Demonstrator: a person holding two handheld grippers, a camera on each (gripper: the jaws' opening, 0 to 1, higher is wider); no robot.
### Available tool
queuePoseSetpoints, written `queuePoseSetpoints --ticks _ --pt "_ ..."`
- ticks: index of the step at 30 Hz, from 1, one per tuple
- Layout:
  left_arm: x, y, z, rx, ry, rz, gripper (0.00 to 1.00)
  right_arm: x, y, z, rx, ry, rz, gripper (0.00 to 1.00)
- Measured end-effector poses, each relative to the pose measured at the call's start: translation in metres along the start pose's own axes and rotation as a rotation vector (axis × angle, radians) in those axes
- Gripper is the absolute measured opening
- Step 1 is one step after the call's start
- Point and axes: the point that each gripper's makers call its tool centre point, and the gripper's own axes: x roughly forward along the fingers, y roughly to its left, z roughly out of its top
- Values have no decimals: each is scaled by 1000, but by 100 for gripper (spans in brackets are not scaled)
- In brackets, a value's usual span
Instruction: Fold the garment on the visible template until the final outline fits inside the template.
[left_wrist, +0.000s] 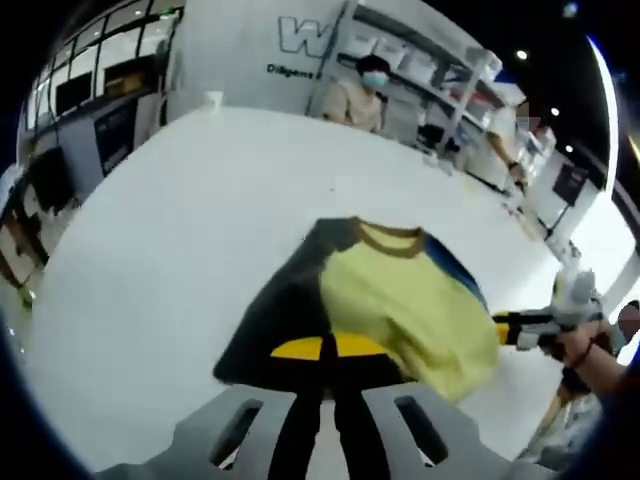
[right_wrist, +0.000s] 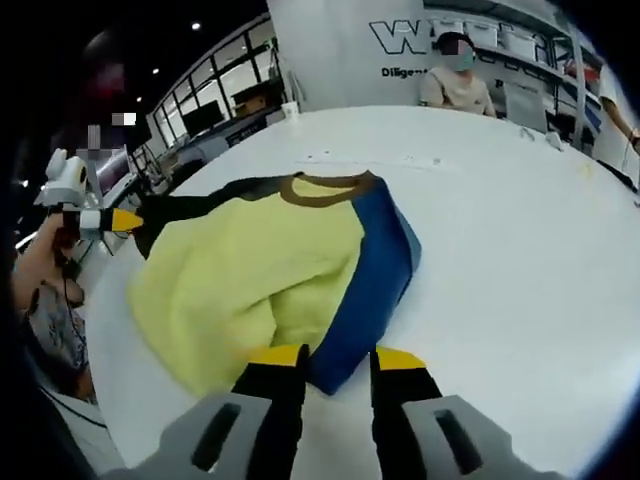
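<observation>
On white table (right_wrist: 520, 260), garment's (right_wrist: 260, 270) blue sleeve (right_wrist: 375, 270) faces right gripper view

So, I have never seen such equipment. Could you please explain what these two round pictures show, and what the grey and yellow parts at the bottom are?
There is no robot here. A person holds one two-jaw gripper in each hand, and a fisheye camera rides on each gripper, looking forward along its jaws. The left gripper rises from the bottom of the left gripper view; the right gripper does so in the right gripper view. Each gripper also appears at the edge of the other's picture. On the white table lies a yellow garment with a brown collar and a blue side panel, partly over a dark template. Whether either gripper pinches the cloth, I cannot tell.
</observation>
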Motion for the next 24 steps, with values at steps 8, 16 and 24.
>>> queuePoseSetpoints --ticks 8,16,24 --pt "-14 31 19 13 34 7 0 4 3 -1 7 11 -2 15" --pt "-15 93 48 83 32 124 0 4 3 -1 1 18 -7 14" --pt "-1 146 60 215 4 324 0 5 4 0 -8 17 -1 6"
